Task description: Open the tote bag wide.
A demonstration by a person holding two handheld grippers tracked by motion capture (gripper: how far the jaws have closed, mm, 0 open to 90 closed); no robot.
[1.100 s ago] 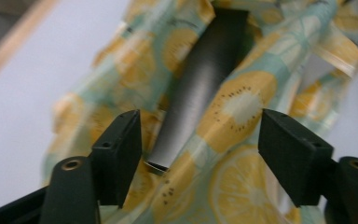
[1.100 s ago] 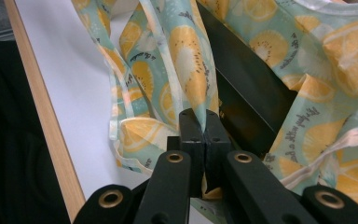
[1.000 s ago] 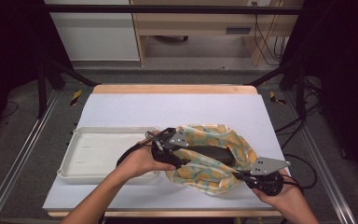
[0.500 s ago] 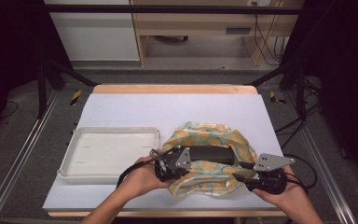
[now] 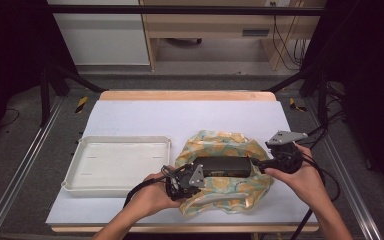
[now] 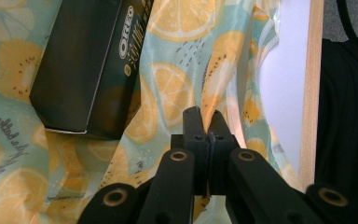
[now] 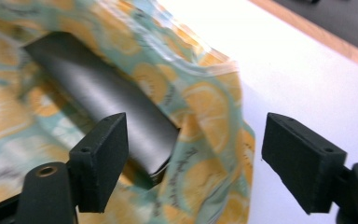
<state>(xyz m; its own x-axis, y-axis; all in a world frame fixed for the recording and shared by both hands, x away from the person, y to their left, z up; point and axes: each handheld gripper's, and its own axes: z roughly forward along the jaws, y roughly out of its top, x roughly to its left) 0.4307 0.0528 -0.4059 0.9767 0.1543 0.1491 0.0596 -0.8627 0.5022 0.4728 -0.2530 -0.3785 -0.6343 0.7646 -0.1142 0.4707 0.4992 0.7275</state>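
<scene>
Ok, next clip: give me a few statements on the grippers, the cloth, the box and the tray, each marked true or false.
1. The left gripper is shut on the lemon-print cloth. True.
2. The right gripper is clamped on the black box. False: its jaws stand wide open, holding nothing.
3. The black box lies on the cloth. True.
4. The white tray holds the box. False: the tray is empty, and the box sits on the cloth beside it.
5. The cloth covers the box completely. False: the box's top is exposed.
</scene>
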